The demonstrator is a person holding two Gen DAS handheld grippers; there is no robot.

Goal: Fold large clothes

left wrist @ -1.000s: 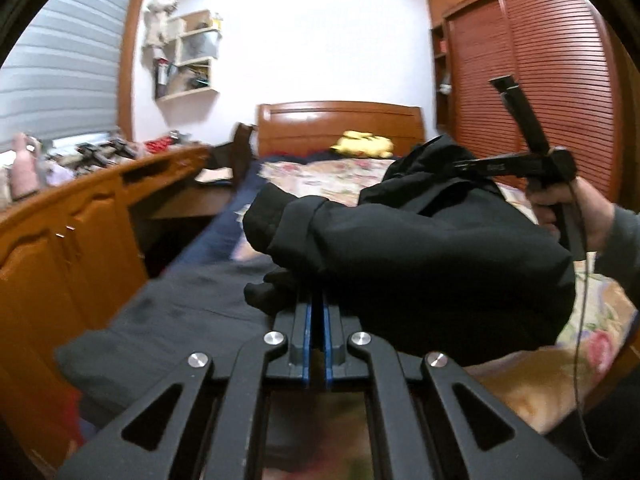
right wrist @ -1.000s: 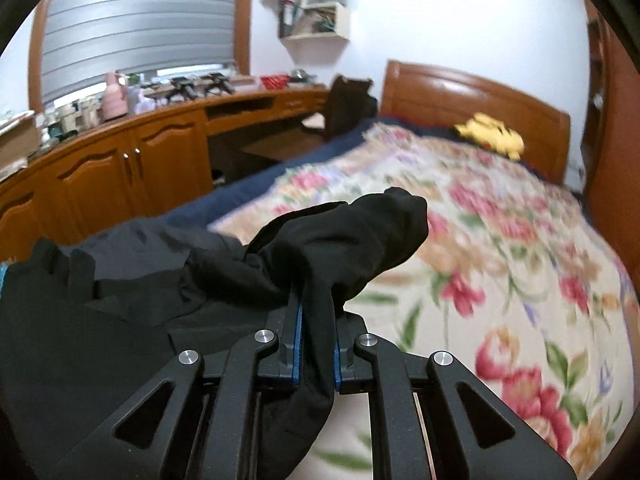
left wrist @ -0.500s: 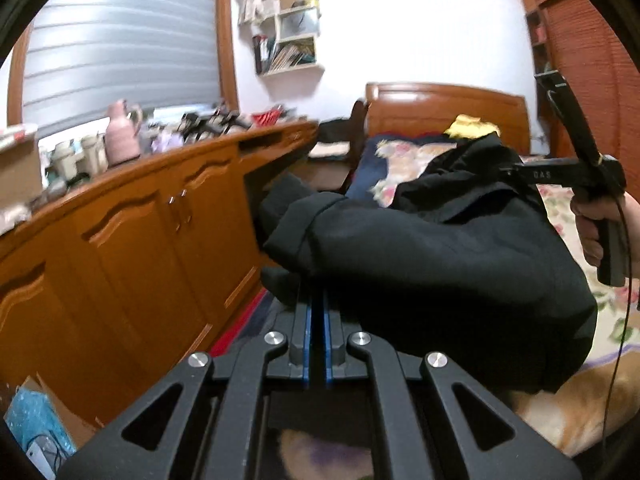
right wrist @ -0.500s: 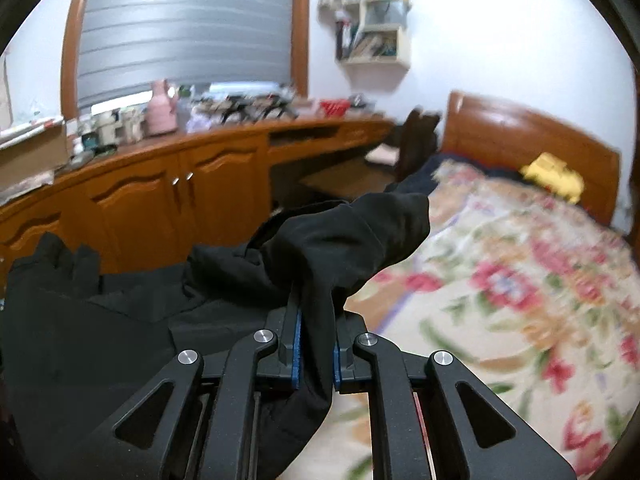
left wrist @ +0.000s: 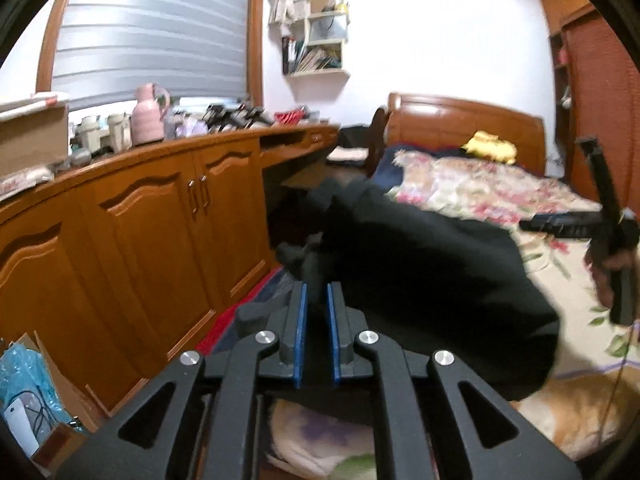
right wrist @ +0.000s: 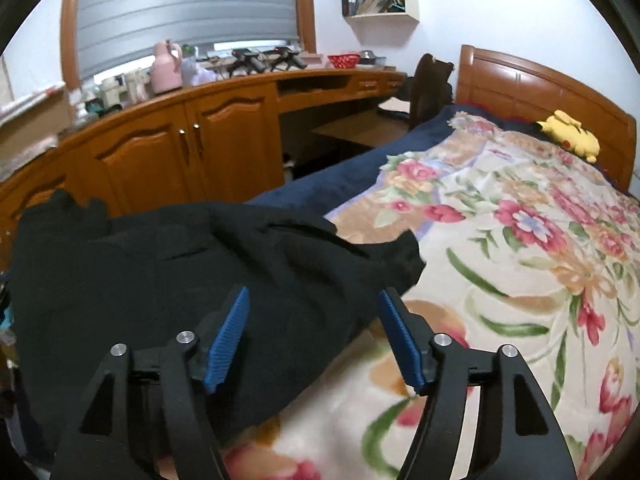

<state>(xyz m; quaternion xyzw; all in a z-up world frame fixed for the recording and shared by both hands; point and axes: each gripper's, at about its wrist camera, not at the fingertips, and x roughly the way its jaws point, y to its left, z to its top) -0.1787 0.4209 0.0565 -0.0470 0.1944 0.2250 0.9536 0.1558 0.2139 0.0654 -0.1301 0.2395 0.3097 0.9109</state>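
Broadly, a bed with a flower-patterned blanket fills the right wrist view, its wooden headboard at the far end and a dark blue cover showing along its left edge. Beside that edge runs a long wooden cabinet with a desk section, its top crowded with small items, among them a pink jug and a red bowl; a window blind hangs above it and a wall shelf holds books. Lying over the near left corner of the bed is the black garment, bunched and wrinkled, one end reaching out onto the flowers and the other spilling past the bed's left edge. A yellow plush toy sits by the headboard at the far right corner. In the left wrist view the left gripper has its blue pads drawn nearly together, with a fold of the same black garment pinched between them, the cloth blurred and hanging in a heap above the bed's near edge. The right gripper stands wide apart with nothing between its pads, poised just above the garment's near edge; seen from the left wrist, it is held in a hand at the right.
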